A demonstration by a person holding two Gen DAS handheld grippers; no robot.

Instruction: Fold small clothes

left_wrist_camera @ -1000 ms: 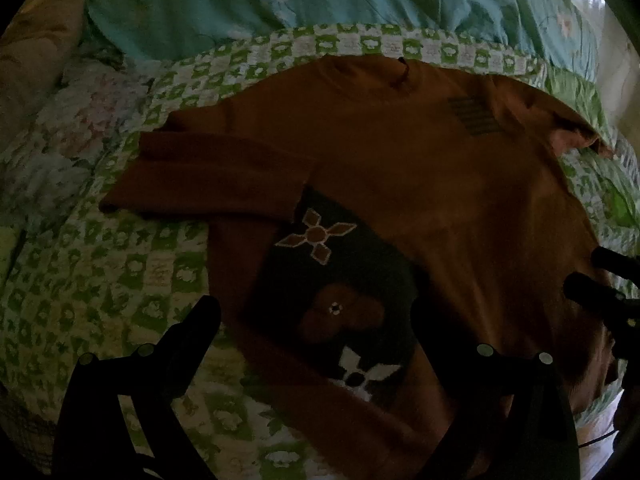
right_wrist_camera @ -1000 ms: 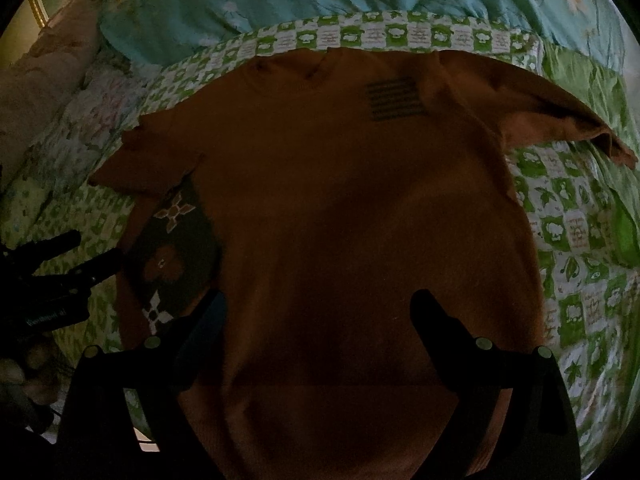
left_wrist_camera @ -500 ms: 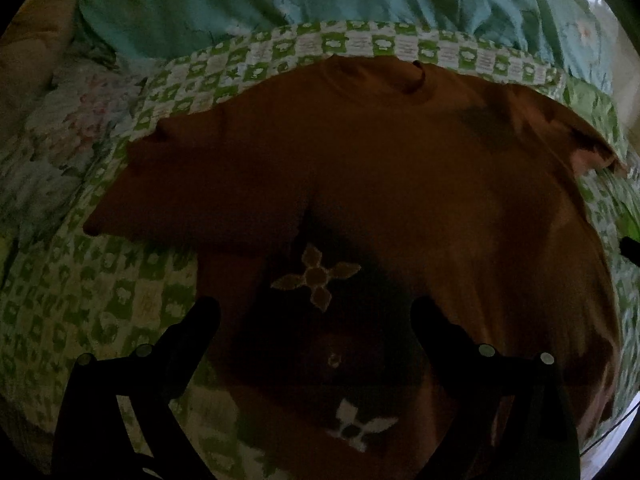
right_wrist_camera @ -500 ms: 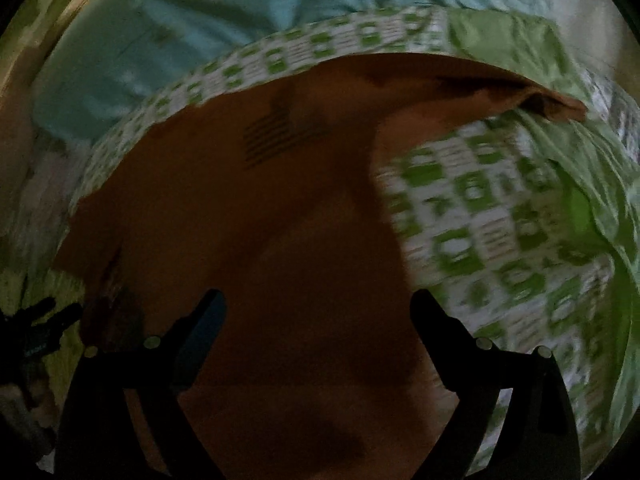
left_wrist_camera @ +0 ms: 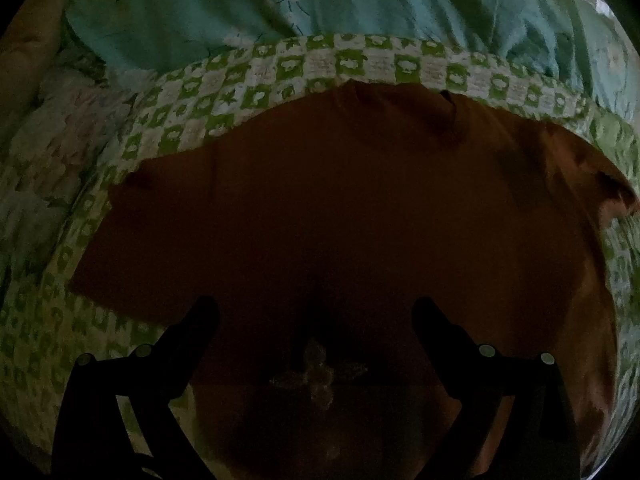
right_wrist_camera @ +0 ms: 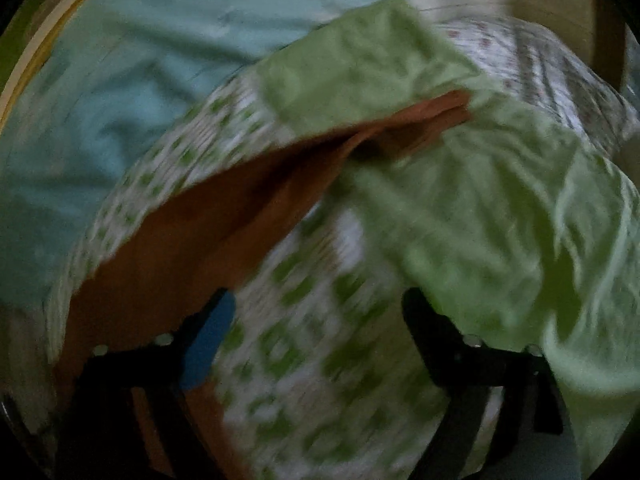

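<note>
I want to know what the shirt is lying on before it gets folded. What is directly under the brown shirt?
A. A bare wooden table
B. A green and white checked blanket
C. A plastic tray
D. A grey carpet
B: in the left wrist view the brown shirt lies spread flat on the green and white checked blanket, which shows along its far and left edges.

Bunched green blanket [right_wrist_camera: 500, 208] (rumpled) crowds the sleeve [right_wrist_camera: 420, 120].

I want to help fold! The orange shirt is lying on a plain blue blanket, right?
Not quite. The orange shirt lies on a green-and-white checked blanket, as the left wrist view shows. The blue bedding sits beyond it.
</note>
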